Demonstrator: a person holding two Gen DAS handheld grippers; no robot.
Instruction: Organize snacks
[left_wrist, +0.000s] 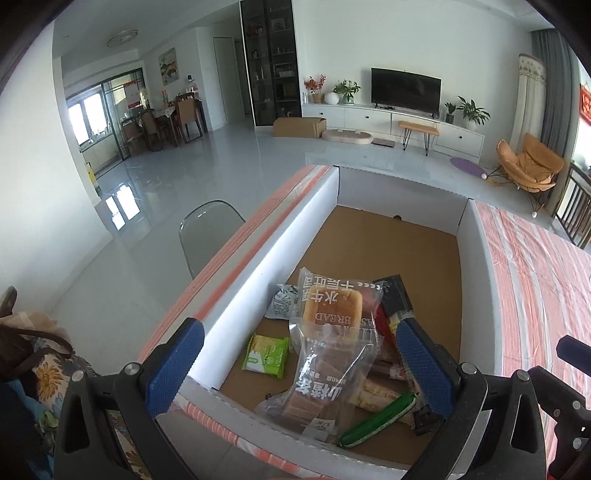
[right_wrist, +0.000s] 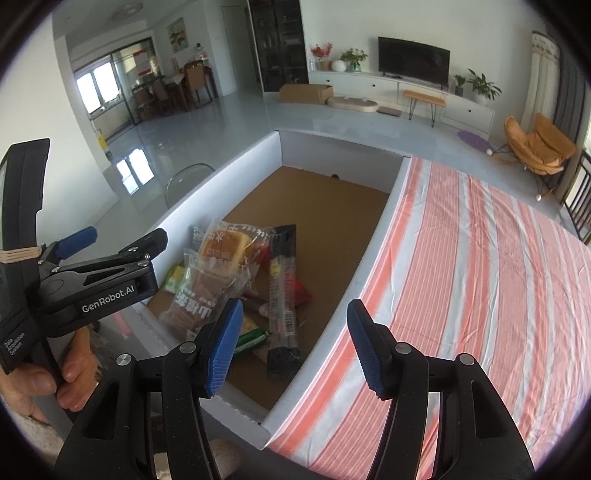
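L wrist: left gripper (left_wrist: 301, 360) jaws wide, nothing held, over white box (left_wrist: 258, 266). Snacks inside at near end: bread (left_wrist: 332, 314), brown-cake bag (left_wrist: 314, 384), green pkt (left_wrist: 266, 354), green stick (left_wrist: 376, 419).

R wrist: right gripper (right_wrist: 295, 343) jaws apart, empty, above box edge/striped cloth (right_wrist: 480, 266). Black stick (right_wrist: 282, 306) in box.

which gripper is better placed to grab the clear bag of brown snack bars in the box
Left. The left gripper is open right above the clear bag, framing it. The right gripper, also open and empty, sits over the box's right wall and the striped cloth, off to the bag's side.
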